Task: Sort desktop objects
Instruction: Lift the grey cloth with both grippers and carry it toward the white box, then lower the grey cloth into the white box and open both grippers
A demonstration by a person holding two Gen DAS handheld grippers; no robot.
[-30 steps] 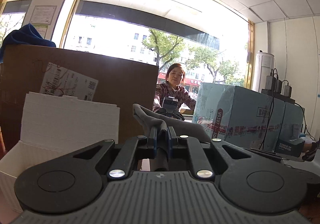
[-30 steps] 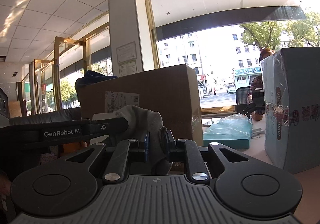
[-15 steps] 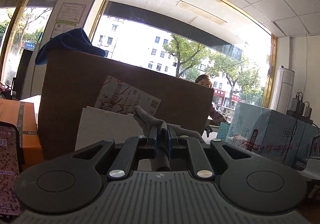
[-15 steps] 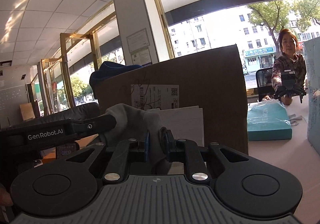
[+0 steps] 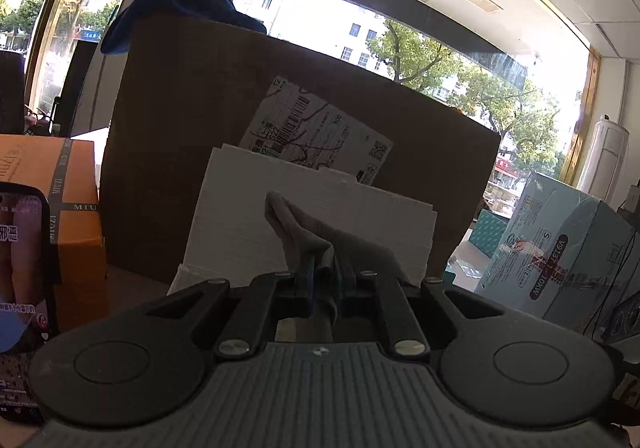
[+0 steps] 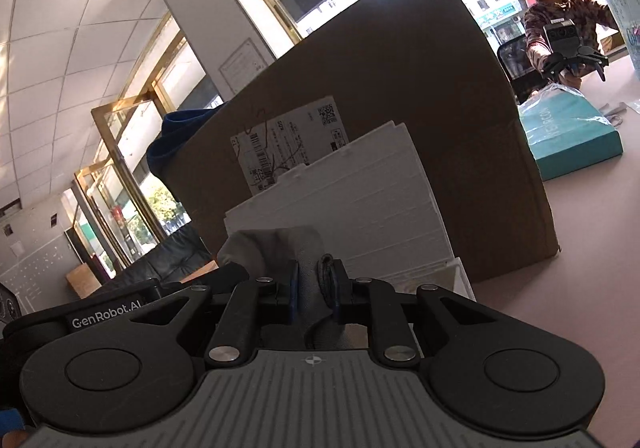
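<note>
Grey sock (image 5: 316, 244) pinched at both ends: left gripper (image 5: 323, 286) closed tight on one end, right gripper (image 6: 314, 294) closed tight on other. Sock held just in front of white corrugated box (image 5: 248, 216), near its front wall. Orange box (image 5: 76, 208) at far left. Behind white box, large brown carton (image 5: 180, 136) with blue cloth (image 5: 180, 8) on top. Pale blue carton (image 5: 560, 248) at right.

A grey sock (image 5: 316, 244) hung bunched and creased, pinched at both ends, its loose tip poking up before the white box (image 5: 240, 216).
</note>
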